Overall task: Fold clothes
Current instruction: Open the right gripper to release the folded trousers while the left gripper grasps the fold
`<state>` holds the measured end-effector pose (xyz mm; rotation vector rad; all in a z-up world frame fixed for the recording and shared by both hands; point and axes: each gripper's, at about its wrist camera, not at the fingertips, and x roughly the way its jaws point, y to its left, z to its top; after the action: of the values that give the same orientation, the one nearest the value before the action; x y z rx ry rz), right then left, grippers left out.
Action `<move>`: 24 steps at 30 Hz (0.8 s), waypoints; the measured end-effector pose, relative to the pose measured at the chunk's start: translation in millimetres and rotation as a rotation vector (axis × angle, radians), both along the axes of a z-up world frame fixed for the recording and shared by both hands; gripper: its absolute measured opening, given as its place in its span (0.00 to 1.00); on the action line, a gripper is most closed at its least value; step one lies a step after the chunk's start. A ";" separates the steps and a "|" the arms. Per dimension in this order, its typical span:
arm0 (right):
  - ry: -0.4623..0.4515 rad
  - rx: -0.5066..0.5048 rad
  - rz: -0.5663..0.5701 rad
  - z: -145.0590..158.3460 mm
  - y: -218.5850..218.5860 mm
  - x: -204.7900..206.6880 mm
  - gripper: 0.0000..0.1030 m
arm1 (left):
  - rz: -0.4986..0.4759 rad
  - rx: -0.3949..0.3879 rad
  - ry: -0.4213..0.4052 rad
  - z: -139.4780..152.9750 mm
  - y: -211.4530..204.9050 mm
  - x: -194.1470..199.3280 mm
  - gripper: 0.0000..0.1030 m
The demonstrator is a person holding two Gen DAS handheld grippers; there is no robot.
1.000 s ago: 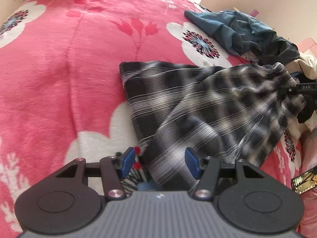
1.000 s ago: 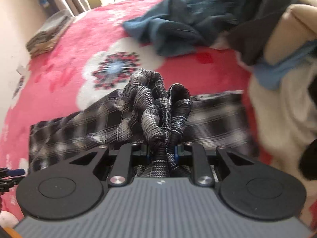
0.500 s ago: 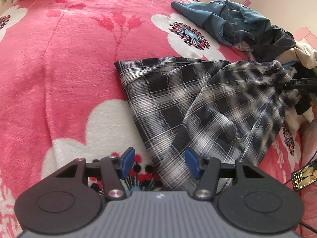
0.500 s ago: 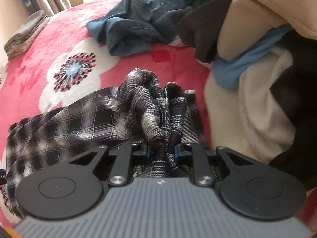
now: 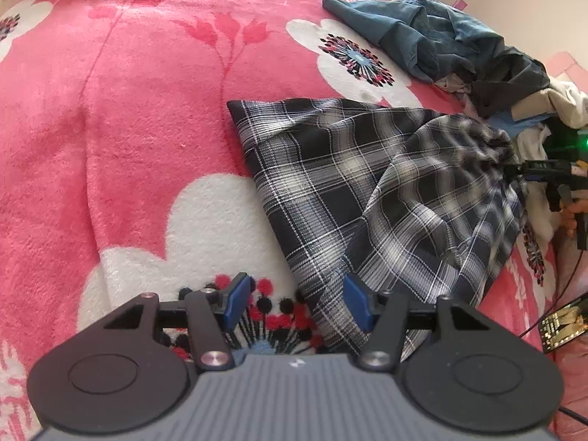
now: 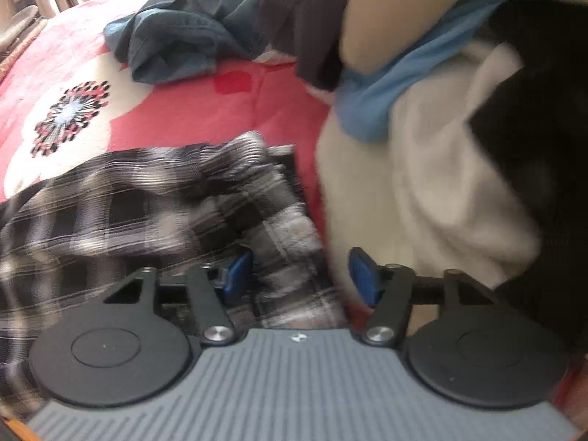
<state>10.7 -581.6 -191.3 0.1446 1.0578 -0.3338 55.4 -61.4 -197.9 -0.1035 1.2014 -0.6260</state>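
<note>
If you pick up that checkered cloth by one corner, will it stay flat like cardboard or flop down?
Probably flop. The checkered cloth lies in soft folds and bunches on the pink blanket, so it looks thin and limp. It likely weighs little, and a corner would drag the rest along. It lies loose between the open right gripper fingers.

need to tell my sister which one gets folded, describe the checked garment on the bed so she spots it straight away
Start from the pink flowered blanket that covers the bed. The checked garment lies spread on it, beside the heap of unfolded clothes at the blanket's far edge. It is the only patterned piece, black and white plaid, while the heap's clothes are plain blue, dark, cream or white.
</note>
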 end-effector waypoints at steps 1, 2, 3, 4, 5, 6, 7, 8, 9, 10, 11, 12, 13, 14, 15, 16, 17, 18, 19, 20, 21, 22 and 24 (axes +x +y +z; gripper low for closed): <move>-0.024 0.005 -0.008 5.1 -1.9 -5.0 0.65 | 0.006 -0.008 0.007 -0.4 1.0 1.0 0.56; -0.055 0.016 -0.022 11.1 -3.6 -10.7 0.65 | 0.012 -0.016 0.011 -0.3 2.4 1.8 0.56; -0.087 0.028 -0.036 17.0 -5.3 -16.5 0.65 | 0.018 -0.025 0.012 0.2 4.5 2.4 0.56; -0.132 0.041 -0.043 23.7 -5.5 -23.6 0.65 | 0.025 -0.035 0.012 0.8 6.9 3.0 0.56; -0.173 0.055 -0.042 29.7 -2.1 -30.6 0.65 | 0.034 -0.046 0.012 1.5 9.3 3.9 0.56; -0.204 0.068 -0.038 34.8 3.0 -36.9 0.64 | 0.045 -0.056 0.012 2.4 11.7 5.1 0.56; -0.235 0.081 -0.033 39.8 8.0 -43.2 0.63 | 0.055 -0.070 0.015 3.0 14.0 6.8 0.56; -0.259 0.103 -0.019 44.2 16.4 -48.7 0.62 | 0.064 -0.087 0.019 3.4 16.2 8.8 0.56; -0.280 0.131 0.003 48.3 27.2 -53.5 0.61 | 0.075 -0.104 0.025 3.2 18.4 11.6 0.56; -0.292 0.141 0.049 53.6 43.6 -58.0 0.61 | 0.086 -0.116 0.034 1.6 19.8 15.3 0.56; -0.293 0.135 0.129 58.8 67.9 -61.4 0.61 | 0.098 -0.125 0.046 -0.5 20.4 19.4 0.56; -0.291 0.124 0.220 63.2 94.9 -64.3 0.61 | 0.108 -0.133 0.060 -3.2 20.6 24.0 0.56; -0.287 0.119 0.315 66.5 122.4 -66.4 0.61 | 0.117 -0.140 0.075 -6.3 20.4 29.0 0.56; -0.283 0.118 0.414 68.9 150.4 -67.7 0.62 | 0.123 -0.148 0.089 -8.9 19.5 33.7 0.56; -0.280 0.116 0.506 70.7 178.0 -69.5 0.62 | 0.125 -0.155 0.101 -11.1 18.0 38.2 0.56; -0.277 0.109 0.598 70.0 205.8 -70.8 0.62 | 0.125 -0.161 0.109 -13.0 16.1 42.4 0.56; -0.272 0.099 0.692 68.0 233.8 -71.5 0.63 | 0.120 -0.163 0.113 -14.5 13.5 46.1 0.56; -0.267 0.085 0.786 65.2 260.9 -74.0 0.63 | 0.115 -0.160 0.113 -15.9 10.7 49.0 0.55; -0.255 0.057 0.879 58.7 286.8 -77.4 0.63 | 0.110 -0.155 0.111 -17.1 8.0 51.6 0.55; -0.238 0.021 0.972 49.8 312.5 -80.6 0.63 | 0.103 -0.154 0.108 -17.9 5.8 54.0 0.55; -0.216 -0.019 1.054 42.1 334.7 -86.4 0.63 | 0.097 -0.155 0.107 -18.5 4.2 56.3 0.54; -0.192 -0.061 1.132 33.1 353.1 -92.9 0.63 | 0.094 -0.157 0.109 -19.3 3.2 58.6 0.54; -0.156 -0.130 1.270 17.4 381.4 -106.2 0.63 | 0.093 -0.167 0.117 -21.8 2.8 63.9 0.52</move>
<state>-95.5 -200.2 -173.9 -0.6022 0.7921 0.7474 119.4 -58.6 -219.7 -0.3385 1.2480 -0.6445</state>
